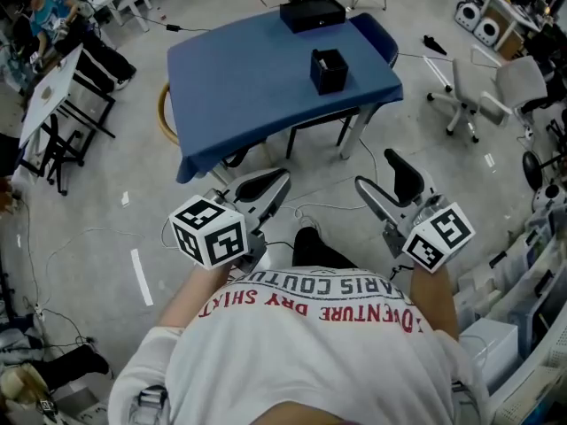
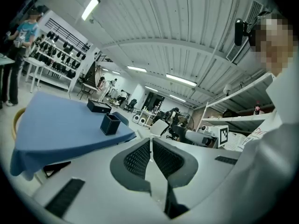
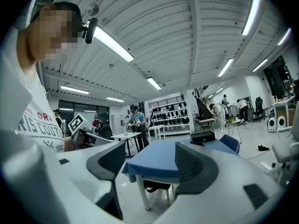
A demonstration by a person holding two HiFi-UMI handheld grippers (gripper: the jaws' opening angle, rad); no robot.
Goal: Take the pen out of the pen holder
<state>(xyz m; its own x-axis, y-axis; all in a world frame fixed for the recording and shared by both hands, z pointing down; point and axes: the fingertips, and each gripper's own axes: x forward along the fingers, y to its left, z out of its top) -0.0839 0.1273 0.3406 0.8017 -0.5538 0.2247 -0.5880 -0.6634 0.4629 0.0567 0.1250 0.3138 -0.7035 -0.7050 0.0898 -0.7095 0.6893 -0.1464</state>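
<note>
The black square pen holder [image 1: 328, 69] [image 2: 110, 124] stands on the blue table [image 1: 248, 78] [image 2: 56, 125] [image 3: 161, 158], towards its right side. I cannot make out a pen in it from here. Both grippers hang in front of the person's chest, well short of the table's near edge. My left gripper [image 1: 275, 182] [image 2: 150, 141] has its ribbed pads pressed together with nothing between them. My right gripper [image 1: 376, 171] [image 3: 149, 149] stands wide open and empty; through the gap I see the table's near corner. In the right gripper view the holder is hidden.
A flat black box [image 1: 312, 13] [image 2: 98, 106] [image 3: 202, 137] lies at the table's far edge. A dark chair [image 1: 319, 122] is tucked under the table. White office chairs [image 1: 505, 87] stand to the right, a white table [image 1: 49, 87] to the left. Cables trail on the floor [image 1: 89, 237].
</note>
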